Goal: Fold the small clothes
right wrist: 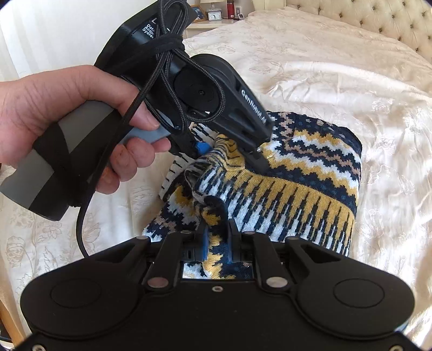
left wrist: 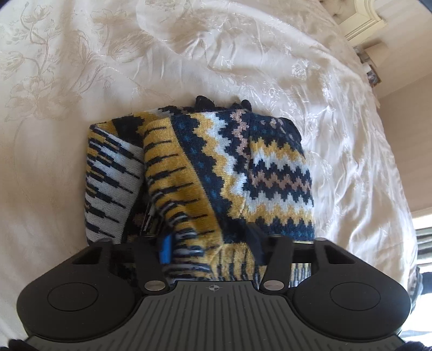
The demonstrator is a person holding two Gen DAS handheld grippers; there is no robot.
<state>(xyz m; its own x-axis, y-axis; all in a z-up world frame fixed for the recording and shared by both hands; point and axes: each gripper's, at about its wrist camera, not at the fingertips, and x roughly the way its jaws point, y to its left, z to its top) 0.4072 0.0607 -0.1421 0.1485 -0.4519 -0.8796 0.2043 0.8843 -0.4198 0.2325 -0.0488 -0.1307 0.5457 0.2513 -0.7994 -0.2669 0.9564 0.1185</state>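
A knitted sweater in navy, yellow and white zigzags lies partly folded on the bed, also seen in the right wrist view. My left gripper is shut on a bunched fold of it at its near edge. In the right wrist view a hand holds this left gripper, tilted down onto the knit. My right gripper is shut on a ridge of the same sweater at its near corner, with the fabric lifted between the blue-padded fingers.
A cream floral bedspread covers the bed around the sweater. A tufted headboard rises at the back right. A nightstand with a clock and a red bottle stands behind. A black cable hangs from the left gripper.
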